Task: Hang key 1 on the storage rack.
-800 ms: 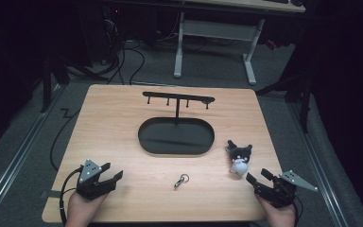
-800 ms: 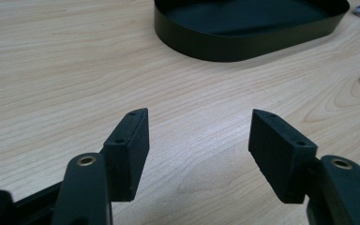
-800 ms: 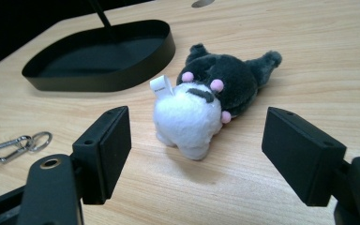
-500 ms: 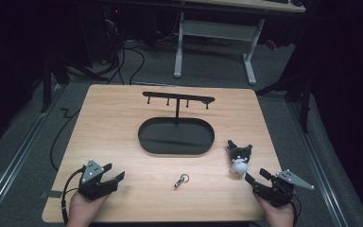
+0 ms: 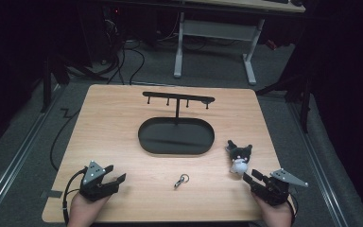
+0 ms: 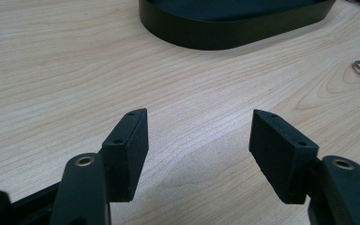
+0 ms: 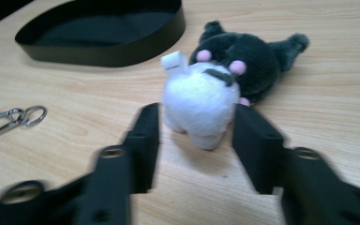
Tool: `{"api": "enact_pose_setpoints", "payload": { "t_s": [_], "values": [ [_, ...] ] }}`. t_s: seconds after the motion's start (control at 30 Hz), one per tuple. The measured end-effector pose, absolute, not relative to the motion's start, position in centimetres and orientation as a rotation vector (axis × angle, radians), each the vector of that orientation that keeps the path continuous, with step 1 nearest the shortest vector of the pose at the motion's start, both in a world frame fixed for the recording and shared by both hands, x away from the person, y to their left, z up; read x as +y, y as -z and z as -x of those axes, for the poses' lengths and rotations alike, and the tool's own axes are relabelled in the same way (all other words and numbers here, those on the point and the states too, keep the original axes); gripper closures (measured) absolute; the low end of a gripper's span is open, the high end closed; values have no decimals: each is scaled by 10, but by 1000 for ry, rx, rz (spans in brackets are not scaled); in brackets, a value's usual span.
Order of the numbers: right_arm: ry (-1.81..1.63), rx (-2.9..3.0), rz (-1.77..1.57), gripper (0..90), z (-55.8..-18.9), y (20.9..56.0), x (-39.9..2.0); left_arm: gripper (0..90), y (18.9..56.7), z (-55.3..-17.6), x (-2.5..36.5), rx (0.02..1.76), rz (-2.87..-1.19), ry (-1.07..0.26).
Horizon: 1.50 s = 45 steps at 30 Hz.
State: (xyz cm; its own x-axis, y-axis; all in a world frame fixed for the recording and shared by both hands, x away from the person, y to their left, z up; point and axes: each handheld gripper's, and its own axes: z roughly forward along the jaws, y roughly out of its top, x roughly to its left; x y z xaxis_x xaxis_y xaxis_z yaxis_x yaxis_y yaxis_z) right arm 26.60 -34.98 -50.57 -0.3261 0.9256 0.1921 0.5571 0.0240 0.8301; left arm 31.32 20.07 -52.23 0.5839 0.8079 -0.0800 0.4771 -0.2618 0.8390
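Note:
A small plush toy [image 5: 238, 157] with a dark head and white body lies on the wooden table [image 5: 113, 118], right of the black oval tray [image 5: 144, 137]. My right gripper [image 5: 249, 176] sits just in front of it, open. In the right gripper view its jaws [image 7: 197, 110] stand on either side of the plush toy's [image 7: 201, 98] white body, with a gap at the left jaw. My left gripper [image 5: 117, 174] rests at the near left, open with nothing between its jaws [image 6: 199, 126]. A metal key ring with a clip [image 5: 181, 180] lies between the two grippers.
A black bar with several hooks [image 5: 177, 98] rises on a post from the tray's far side. The tray's wall [image 6: 234, 37] lies ahead of the left gripper and the key ring [image 7: 14, 116] lies left of the right one. Bare wood surrounds the tray.
My right gripper has crept slightly towards the plush toy. The left gripper, the key ring and the plush toy have stayed where they were.

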Motion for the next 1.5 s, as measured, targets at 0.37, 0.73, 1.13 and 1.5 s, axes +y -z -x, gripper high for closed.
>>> {"api": "enact_pose_setpoints", "payload": {
  "t_s": [0.37, 0.73, 1.13, 1.5],
  "values": [
    [-1181, 2019, -1392, 900, -289, 505, -310, 372, 523, -296, 216, 1076, -1921, -535],
    [-1103, 2023, -1411, 900, -309, 508, -290, 373, 523, -282, 233, 1127, -1889, -556],
    [-1081, 1978, -1484, 900, -305, 512, -307, 373, 520, -288, 228, 1097, -1890, -551],
    [-1055, 1905, -1561, 900, -289, 514, -331, 372, 518, -302, 216, 1056, -1901, -529]
  ]
}}
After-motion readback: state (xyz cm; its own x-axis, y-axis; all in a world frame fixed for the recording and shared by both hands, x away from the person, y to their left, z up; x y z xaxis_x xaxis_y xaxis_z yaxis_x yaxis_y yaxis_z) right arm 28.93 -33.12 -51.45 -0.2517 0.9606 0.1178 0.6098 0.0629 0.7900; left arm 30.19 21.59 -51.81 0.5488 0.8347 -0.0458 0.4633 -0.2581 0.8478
